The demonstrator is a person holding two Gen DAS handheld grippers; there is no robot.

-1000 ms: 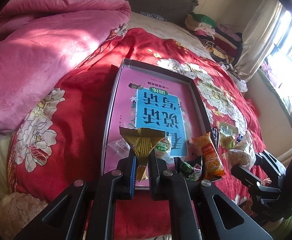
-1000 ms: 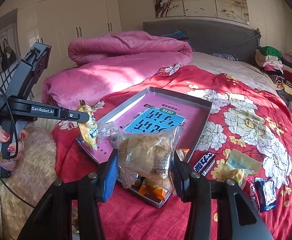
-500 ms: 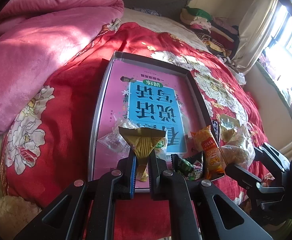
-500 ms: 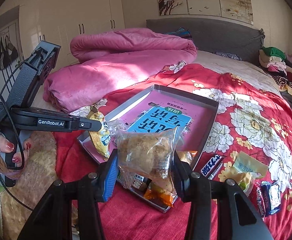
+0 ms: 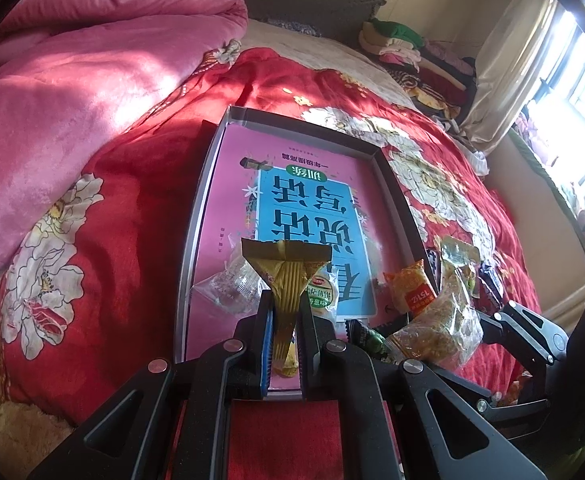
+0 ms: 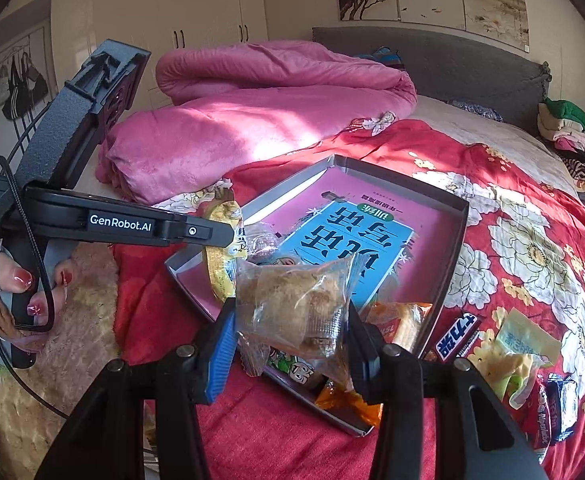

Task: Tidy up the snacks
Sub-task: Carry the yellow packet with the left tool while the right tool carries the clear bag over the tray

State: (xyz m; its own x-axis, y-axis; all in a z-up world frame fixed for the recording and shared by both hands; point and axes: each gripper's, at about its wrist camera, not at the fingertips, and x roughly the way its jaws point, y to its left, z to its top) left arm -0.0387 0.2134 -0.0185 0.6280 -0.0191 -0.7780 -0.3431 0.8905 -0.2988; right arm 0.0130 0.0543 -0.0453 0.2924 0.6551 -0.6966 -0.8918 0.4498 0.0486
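My left gripper [image 5: 284, 312] is shut on a yellow snack packet [image 5: 286, 276] and holds it over the near end of the grey tray [image 5: 196, 216], which is lined with a pink and blue book [image 5: 304, 208]. My right gripper [image 6: 292, 312] is shut on a clear-wrapped brown cake [image 6: 296, 304] above the tray's near corner [image 6: 448, 272]. The cake also shows in the left wrist view [image 5: 440, 328]. An orange packet [image 5: 410, 286], a green packet [image 5: 368, 338] and clear wrapped snacks [image 5: 232, 284] lie in the tray.
A pink quilt [image 5: 72, 80] is piled left of the tray on the red flowered bedspread [image 5: 124, 208]. Loose snacks lie on the bedspread right of the tray: a blue bar [image 6: 456, 338], a pale green packet [image 6: 524, 344] and dark packets [image 6: 552, 412]. Folded clothes [image 5: 404, 44] sit at the headboard.
Both grippers have moved forward over the tray's near end with their snacks still held. The right gripper's cake now hangs above the orange and green packets.
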